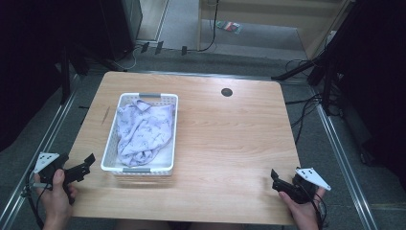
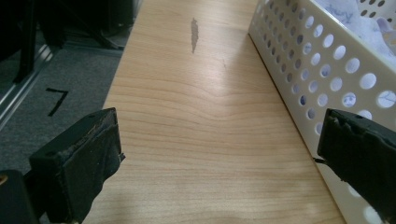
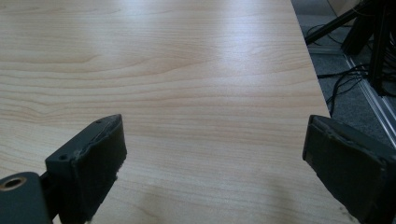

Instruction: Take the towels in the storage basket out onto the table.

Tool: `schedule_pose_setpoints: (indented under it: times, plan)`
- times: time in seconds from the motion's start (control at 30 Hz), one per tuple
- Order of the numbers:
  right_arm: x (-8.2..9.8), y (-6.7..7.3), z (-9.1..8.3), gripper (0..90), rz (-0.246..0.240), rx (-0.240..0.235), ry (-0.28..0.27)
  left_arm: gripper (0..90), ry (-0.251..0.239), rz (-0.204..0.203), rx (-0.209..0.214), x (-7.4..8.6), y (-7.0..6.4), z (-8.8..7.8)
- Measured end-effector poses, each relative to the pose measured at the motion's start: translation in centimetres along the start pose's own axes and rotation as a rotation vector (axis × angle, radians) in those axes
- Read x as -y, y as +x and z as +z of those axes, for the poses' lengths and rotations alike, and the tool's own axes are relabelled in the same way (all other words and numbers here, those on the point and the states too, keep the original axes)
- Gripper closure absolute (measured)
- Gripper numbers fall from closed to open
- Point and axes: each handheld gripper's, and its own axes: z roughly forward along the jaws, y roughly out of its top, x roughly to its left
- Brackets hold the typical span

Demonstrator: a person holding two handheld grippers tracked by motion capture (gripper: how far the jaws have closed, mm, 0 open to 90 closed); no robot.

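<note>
Wooden table, grey carpet | white basket of pale cloth at 9 o'clock | left gripper, right gripper: jaws released | no legible writing

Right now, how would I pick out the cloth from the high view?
Start at the wooden table and go to its left half, where a white perforated basket stands. The crumpled cloth lies inside it: pale lilac with a fine dark print, the sole soft thing on the table.
</note>
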Motion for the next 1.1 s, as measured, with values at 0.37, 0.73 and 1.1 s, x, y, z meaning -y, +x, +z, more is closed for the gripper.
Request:
schedule_pose_setpoints:
  times: [0.37, 0.73, 1.1]
  plan:
    - [0.0, 0.0, 0.0, 5.8, 0.002, -0.003, -0.003, 0.0, -0.092, 0.020, -0.010, -3.5, -2.3, -2.6]
    - [0.0, 0.0, 0.0, 5.8, 0.000, 0.000, -0.001, 0.0, -0.090, 0.084, 0.051, -6.2, -6.9, -1.6]
    - [0.0, 0.0, 0.0, 5.8, 0.003, -0.003, -0.003, 0.0, -0.032, 0.162, 0.071, -7.9, -11.1, 1.5]
